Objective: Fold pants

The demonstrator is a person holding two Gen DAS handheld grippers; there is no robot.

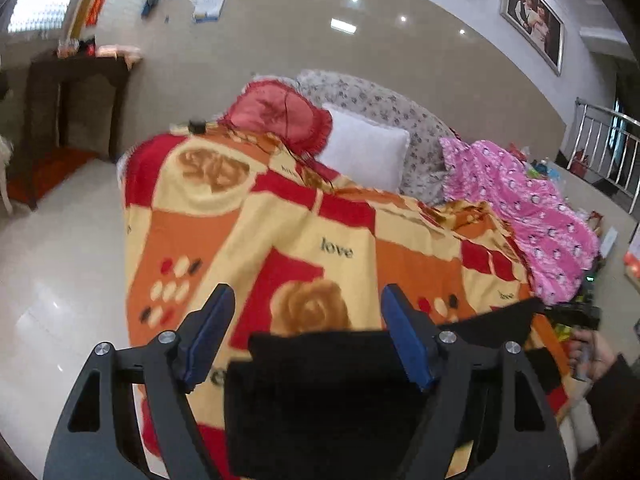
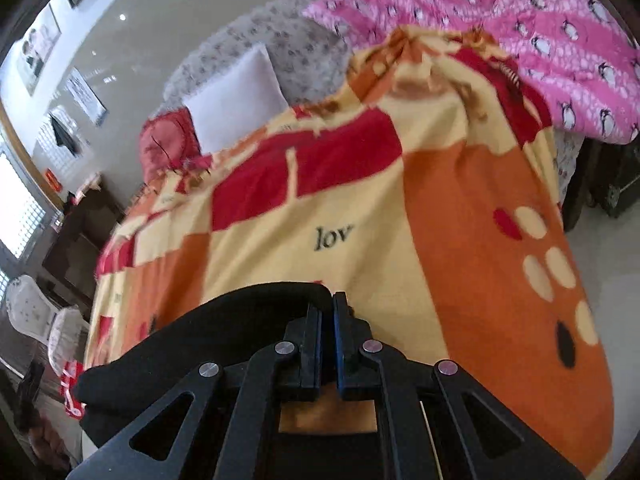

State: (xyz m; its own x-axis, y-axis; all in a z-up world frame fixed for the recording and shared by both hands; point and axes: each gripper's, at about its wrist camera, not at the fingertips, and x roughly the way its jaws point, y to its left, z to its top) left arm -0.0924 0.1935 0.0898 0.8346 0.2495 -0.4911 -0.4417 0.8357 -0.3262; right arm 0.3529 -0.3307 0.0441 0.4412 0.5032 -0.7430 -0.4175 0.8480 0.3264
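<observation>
Pants (image 1: 320, 392), black and partly folded, are lying on the near end of a bed, on top of an orange, red and cream blanket (image 1: 280, 232) printed with roses and the word "love". In the left wrist view the left gripper (image 1: 306, 336) is standing with its blue pads (image 1: 208, 344) spread wide and nothing pressed between them, the dark cloth sitting just below and between the fingers but not being pinched. In the right wrist view the right gripper (image 2: 328, 336) is showing its jaws drawn tight together at the upper corner of the black fabric; it appears to be clamping a thin edge of the pants (image 2: 224, 344), though the blur is making the exact bite hard to confirm. Judging from this, the chief risk is that one side is now lying free while the other is being gripped, so any pull by the right hand is likely to be dragging the layers askew or undoing the fold. A shallow pinch could also be slipping off. The soft blanket may be bunching underneath, and the white pillow (image 1: 364, 152) and pink penguin quilt (image 1: 532, 208) are lying well apart, posing little trouble.
</observation>
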